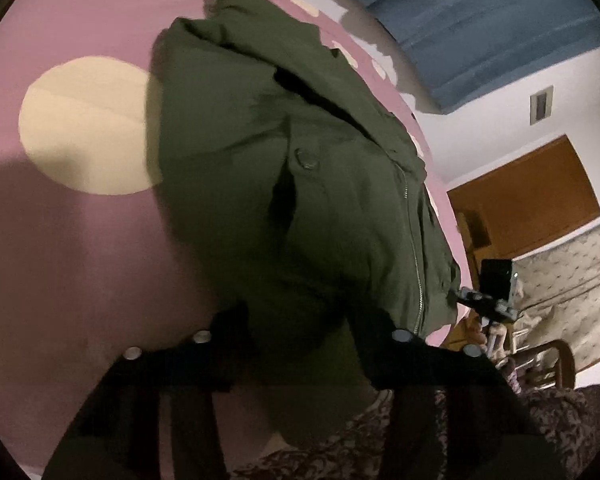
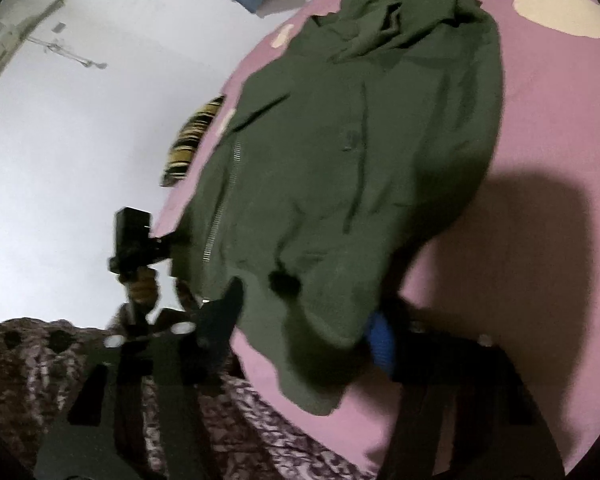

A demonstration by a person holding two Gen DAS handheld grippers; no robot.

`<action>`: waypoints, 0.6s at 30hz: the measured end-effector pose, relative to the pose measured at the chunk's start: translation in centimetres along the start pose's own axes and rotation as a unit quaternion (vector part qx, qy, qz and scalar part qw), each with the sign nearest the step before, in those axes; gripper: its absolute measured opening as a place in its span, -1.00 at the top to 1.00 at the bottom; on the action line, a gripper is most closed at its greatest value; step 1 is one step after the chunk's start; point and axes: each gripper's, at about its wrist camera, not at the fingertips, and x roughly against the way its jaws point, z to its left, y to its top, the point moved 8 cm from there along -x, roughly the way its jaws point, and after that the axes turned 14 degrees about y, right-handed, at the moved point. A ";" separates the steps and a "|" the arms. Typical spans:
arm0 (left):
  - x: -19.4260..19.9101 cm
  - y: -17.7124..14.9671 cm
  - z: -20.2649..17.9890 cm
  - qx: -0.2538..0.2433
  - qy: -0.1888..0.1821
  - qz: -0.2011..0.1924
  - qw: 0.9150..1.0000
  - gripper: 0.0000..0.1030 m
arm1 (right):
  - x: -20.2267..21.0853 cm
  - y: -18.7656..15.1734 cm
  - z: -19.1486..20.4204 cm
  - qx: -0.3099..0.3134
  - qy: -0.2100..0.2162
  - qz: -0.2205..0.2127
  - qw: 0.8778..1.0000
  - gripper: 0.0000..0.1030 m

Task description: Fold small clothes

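Observation:
A dark green zip jacket [image 1: 284,184] lies folded in half on a pink bedsheet with cream dots [image 1: 80,240]. Its near hem runs into my left gripper [image 1: 300,332], whose fingers stand apart with the cloth draped between and over them. In the right wrist view the jacket [image 2: 360,160] lies the same way, zipper to the left. My right gripper [image 2: 312,316] has its fingers apart around the jacket's near corner, a blue pad [image 2: 380,340] showing under the cloth. The left gripper [image 2: 136,240] shows at the jacket's left edge.
The right gripper [image 1: 488,296] shows past the jacket's edge. A striped yellow-black cloth [image 2: 192,140] lies beside the bed. A blue headboard [image 1: 480,28], a wooden door [image 1: 528,196] and white walls surround it. The person's patterned clothing [image 2: 40,360] fills the near edge.

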 end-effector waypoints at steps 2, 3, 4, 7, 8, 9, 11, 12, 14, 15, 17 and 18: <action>0.1 0.0 0.3 0.007 0.004 0.003 1.000 0.27 | 0.2 0.0 -0.7 -0.012 -0.018 -0.004 1.000 0.56; 0.2 0.0 0.3 0.004 0.009 0.002 1.000 0.33 | 0.3 0.0 -0.9 -0.020 -0.013 -0.008 1.000 0.62; 0.3 0.0 0.2 0.000 0.015 -0.001 1.000 0.36 | 0.4 0.1 -0.8 -0.023 -0.008 -0.015 1.000 0.64; 1.1 0.3 0.1 -0.001 0.017 -0.006 1.000 0.55 | 0.8 0.4 -0.2 -0.020 0.003 -0.028 0.999 0.71; 1.5 0.6 -0.1 0.008 0.004 -0.008 1.000 0.60 | 1.2 0.7 0.3 -0.023 0.023 -0.040 0.999 0.72; 1.8 0.8 0.1 0.014 -0.008 -0.010 1.000 0.64 | 1.7 1.0 0.6 -0.026 0.042 -0.050 0.998 0.72; 2.5 1.3 -0.3 0.033 -0.045 -0.013 0.998 0.68 | 2.4 1.7 1.6 -0.026 0.074 -0.070 0.994 0.73; 2.9 1.8 -0.7 0.043 -0.068 -0.016 0.997 0.69 | 2.6 2.0 2.0 -0.026 0.085 -0.078 0.993 0.74; 3.6 2.7 -1.4 0.048 -0.091 -0.026 0.994 0.70 | 3.0 2.8 2.6 -0.028 0.106 -0.093 0.990 0.74; 4.1 3.5 -1.9 0.050 -0.103 -0.034 0.993 0.70 | 3.3 3.2 2.9 -0.030 0.118 -0.102 0.987 0.75; 4.7 4.7 -2.5 0.056 -0.124 -0.045 0.990 0.70 | 3.8 4.4 3.4 -0.033 0.141 -0.121 0.982 0.75; 5.1 5.7 -2.8 0.063 -0.139 -0.054 0.987 0.70 | 4.0 5.0 3.6 -0.033 0.150 -0.130 0.980 0.75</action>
